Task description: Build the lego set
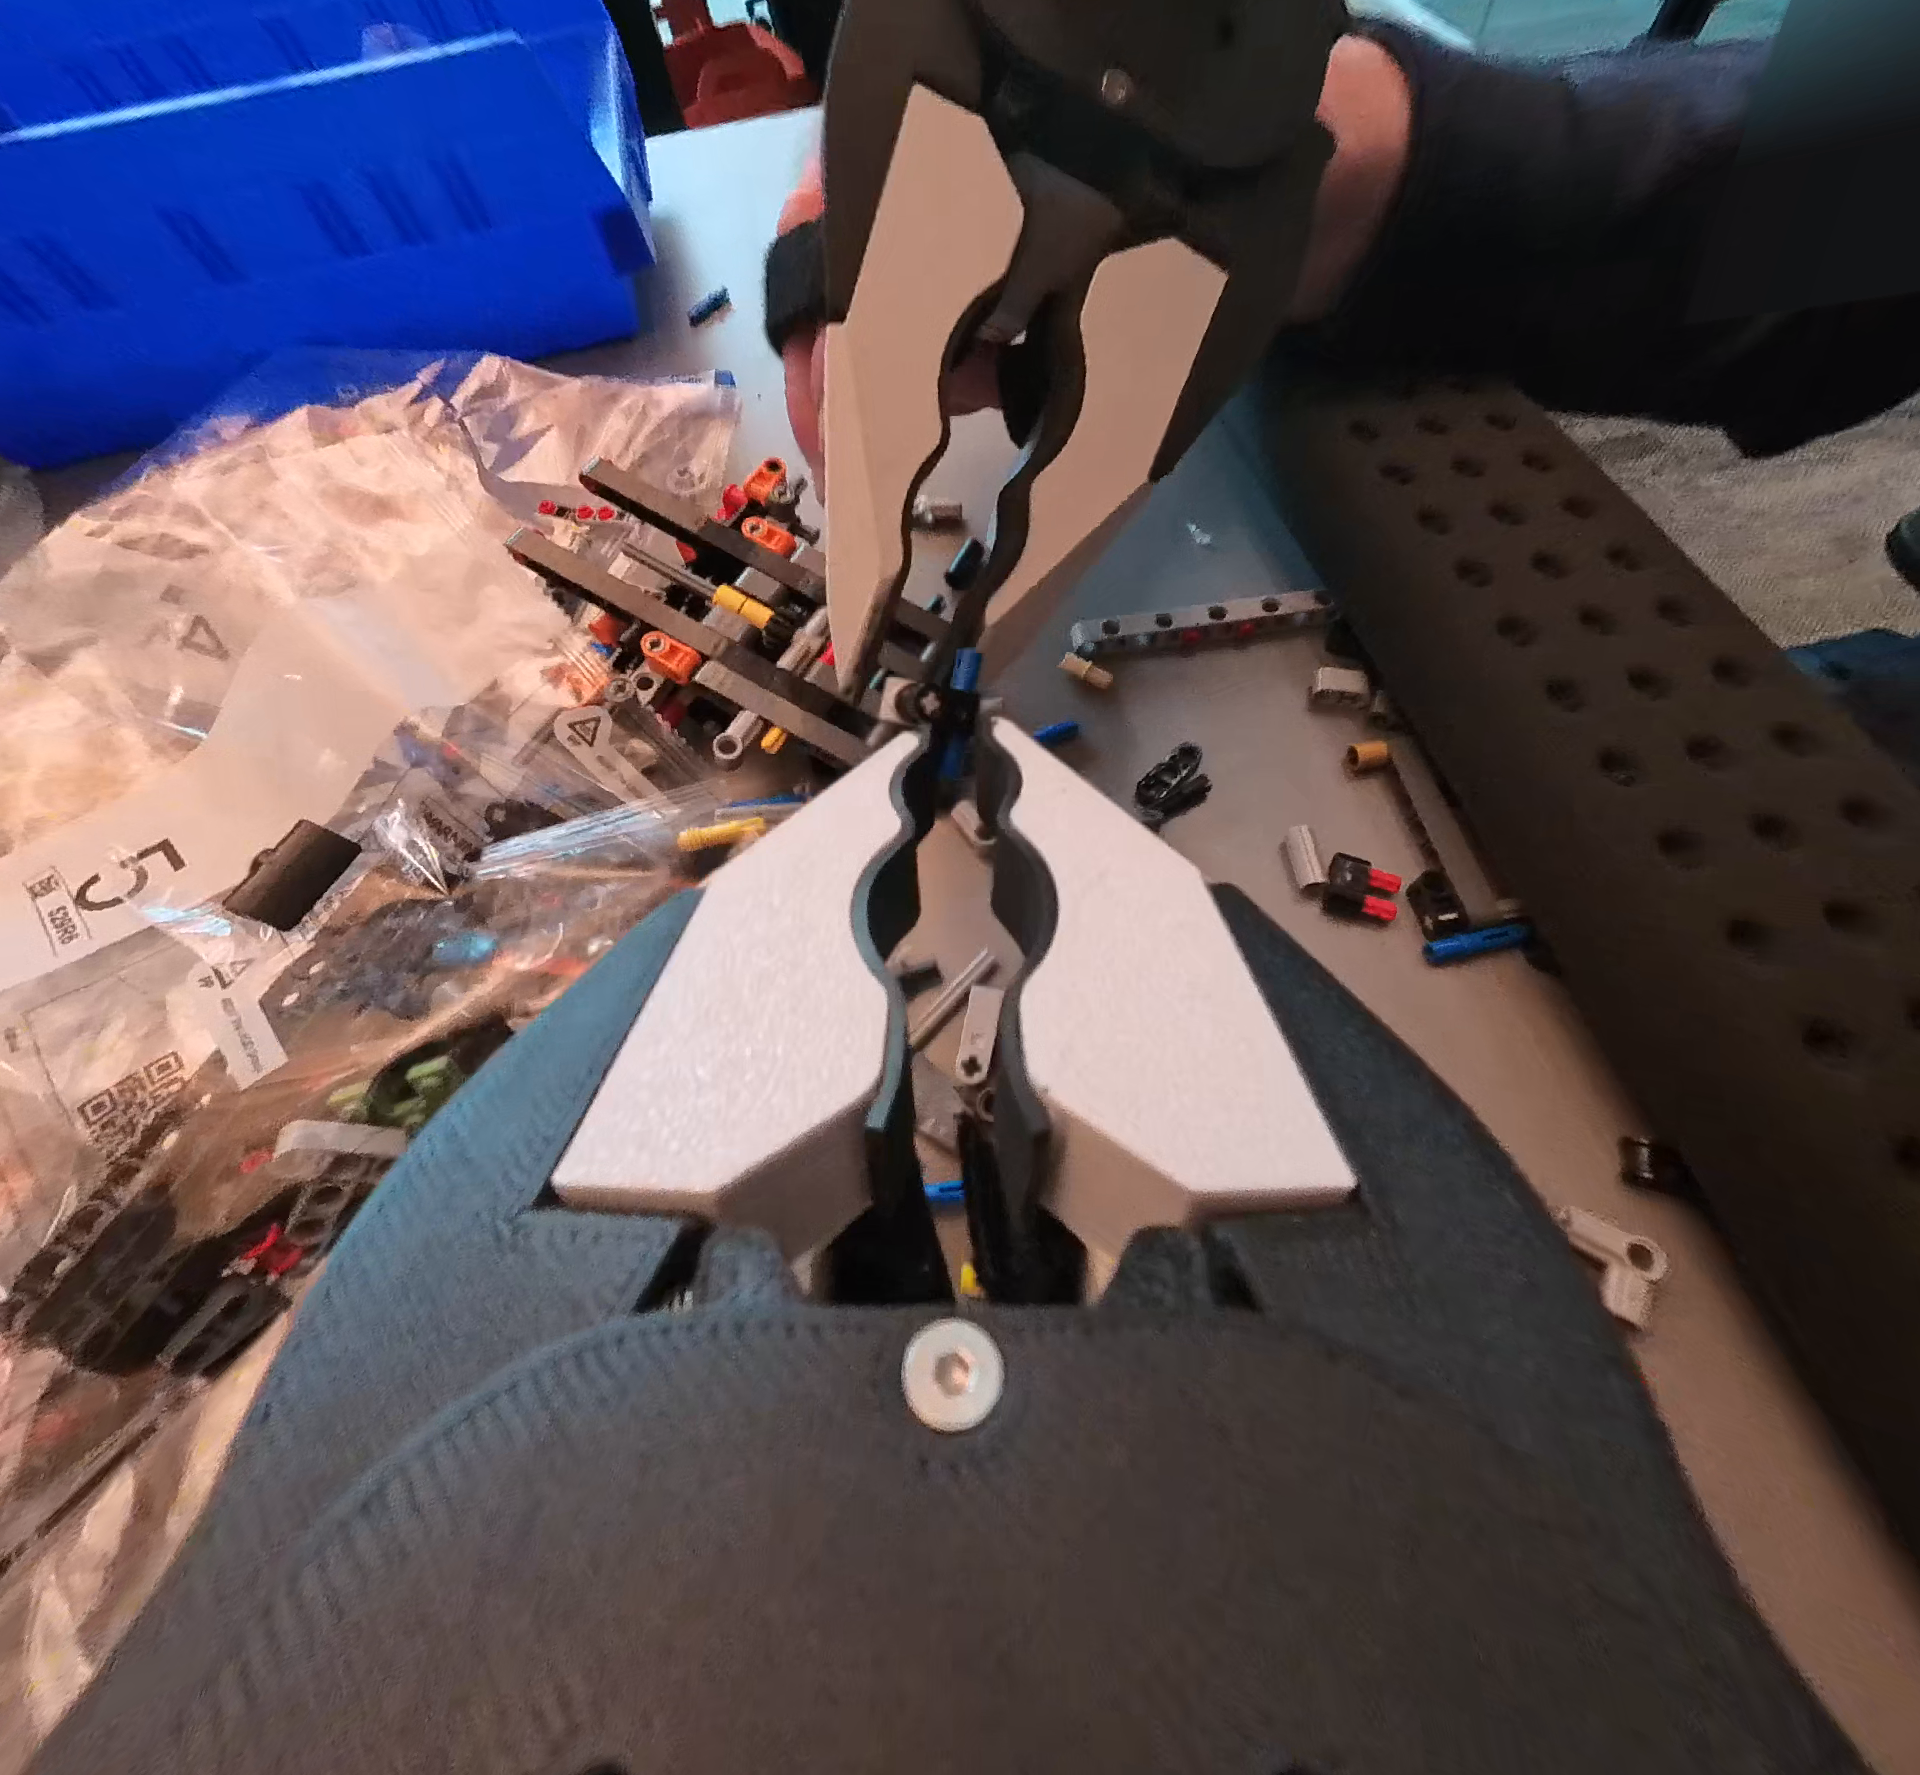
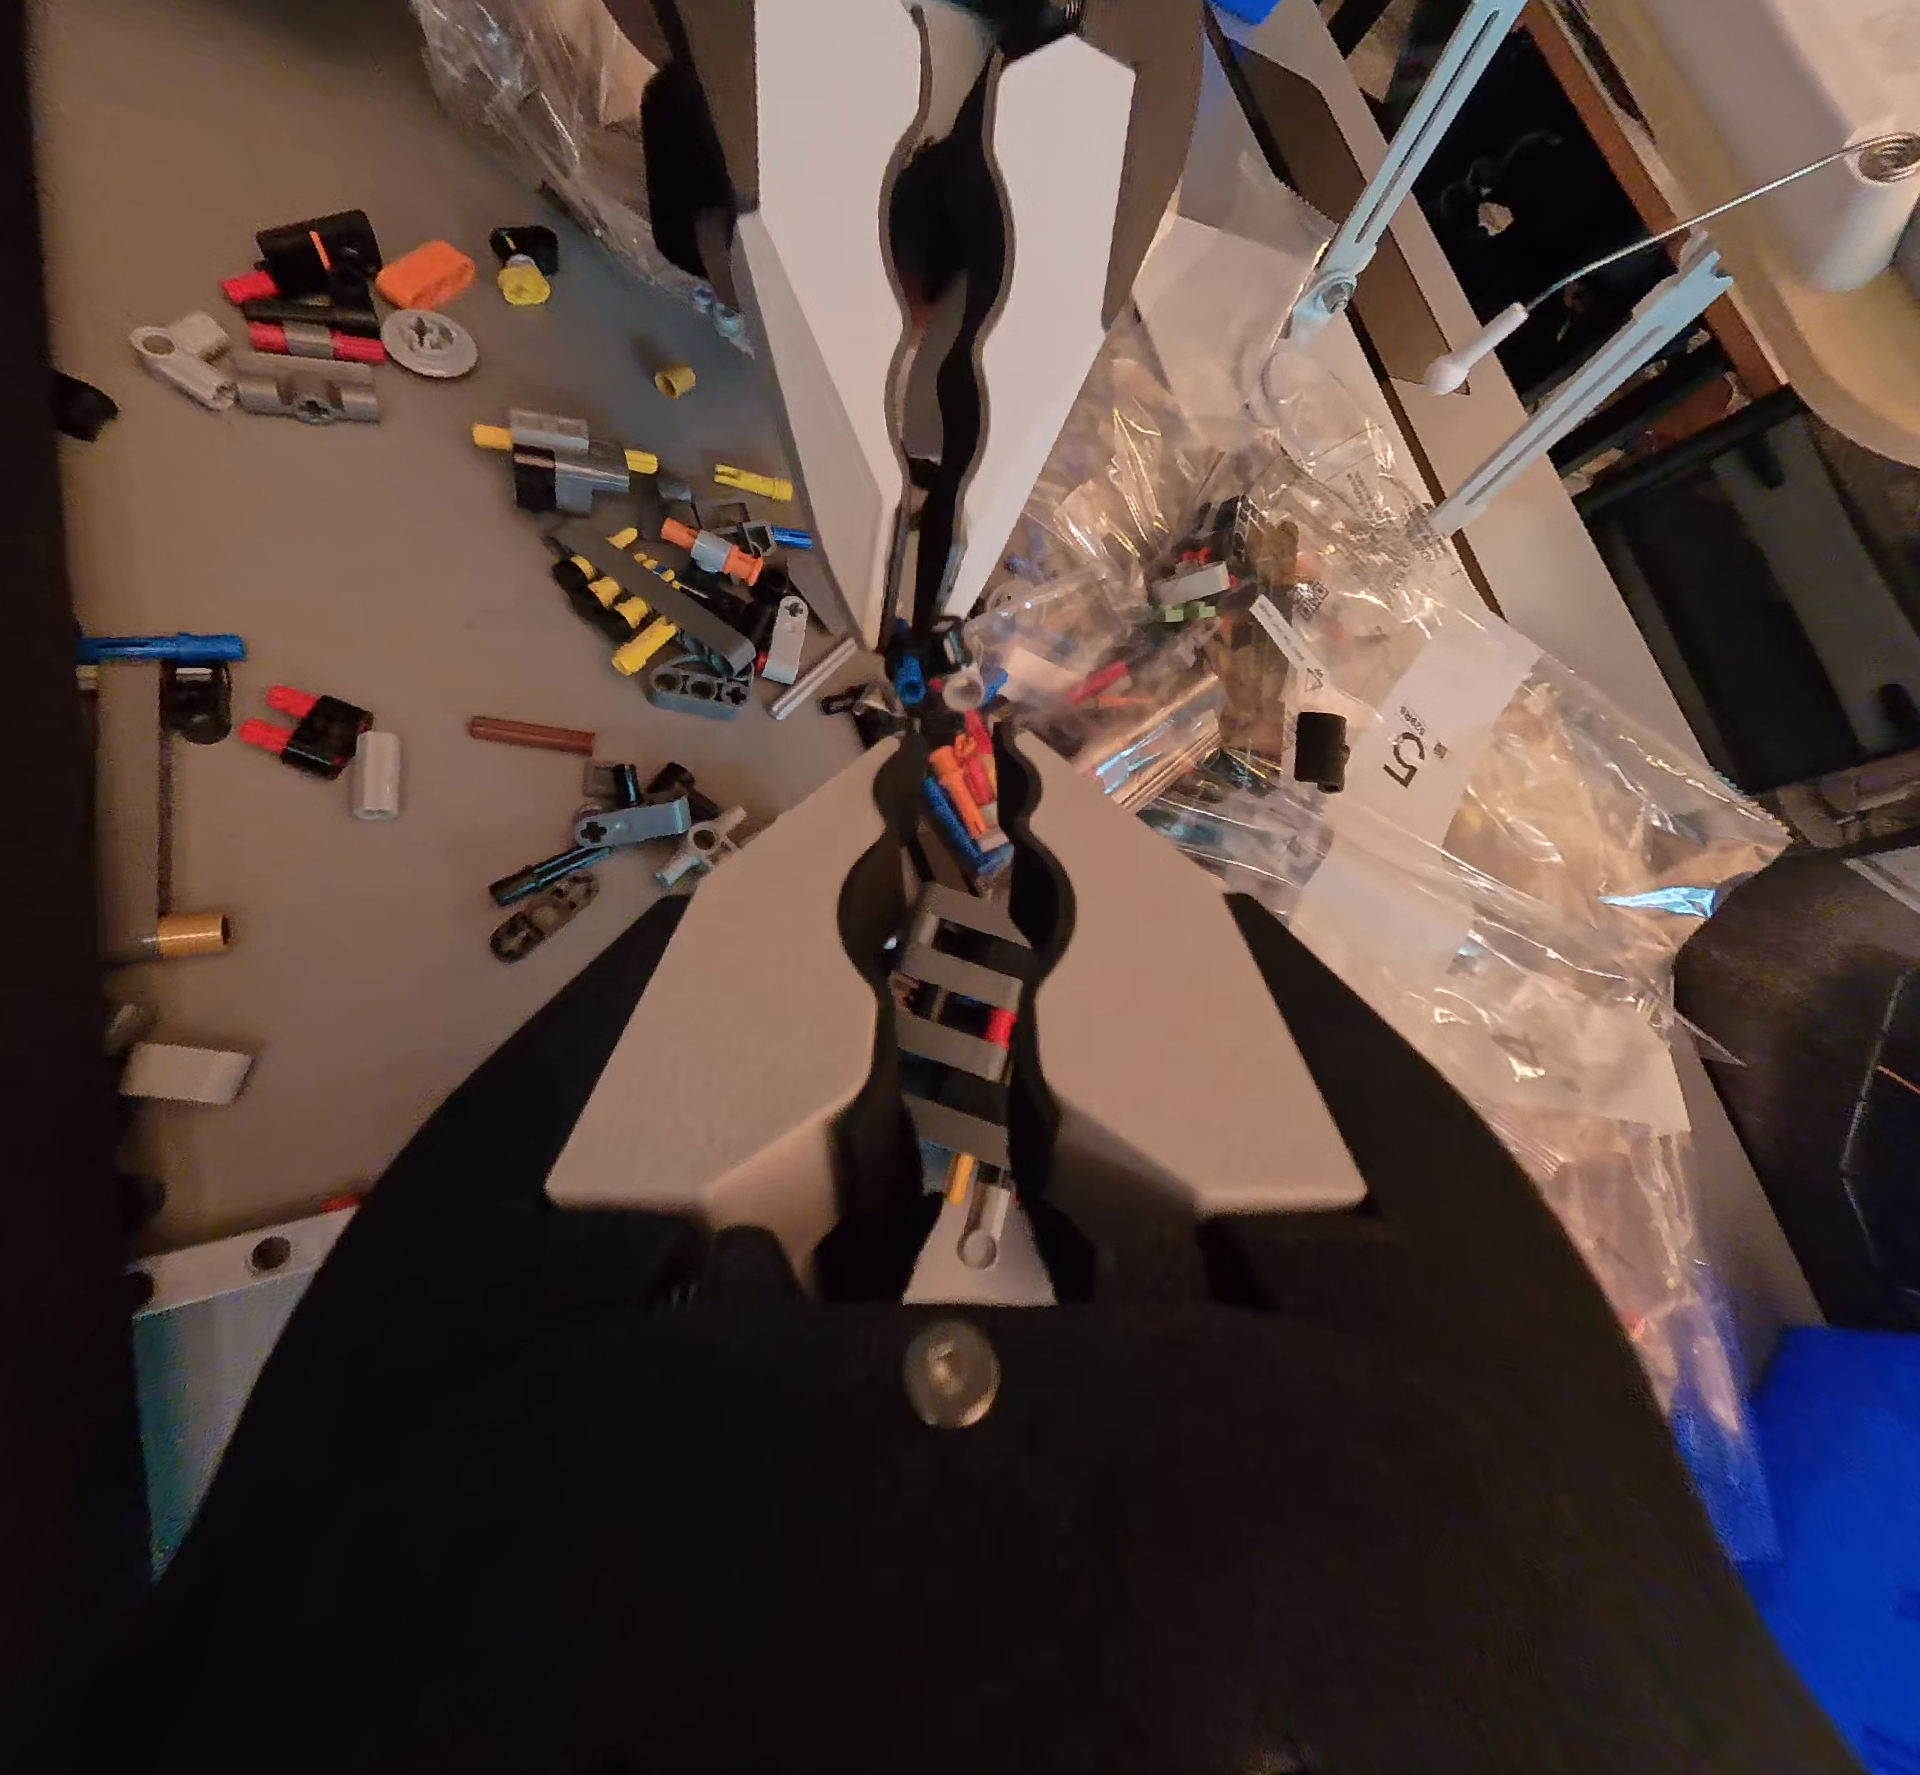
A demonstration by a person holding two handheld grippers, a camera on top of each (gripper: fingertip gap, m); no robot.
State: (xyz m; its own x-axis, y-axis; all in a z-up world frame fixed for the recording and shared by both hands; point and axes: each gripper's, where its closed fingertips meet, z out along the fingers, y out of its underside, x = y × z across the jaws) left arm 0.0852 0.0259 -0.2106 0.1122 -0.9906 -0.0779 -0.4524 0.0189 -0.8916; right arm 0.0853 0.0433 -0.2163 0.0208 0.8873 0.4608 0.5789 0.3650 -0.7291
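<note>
The build looks only partly done: the left gripper (image 1: 951, 738) pinches a small blue pin (image 1: 961, 686) just ahead of its tips, the right gripper (image 2: 940, 738) is nearly closed around the half-built dark frame (image 1: 717, 593), with loose parts (image 2: 623, 582) and unopened bags (image 2: 1403, 790) lying beyond.

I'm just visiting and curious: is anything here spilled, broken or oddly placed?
Nothing looks broken. Loose lego pieces lie scattered over the grey table beside crumpled clear parts bags, which looks like ordinary sorting. The left gripper and right gripper meet tip to tip over a small blue pin.
</note>
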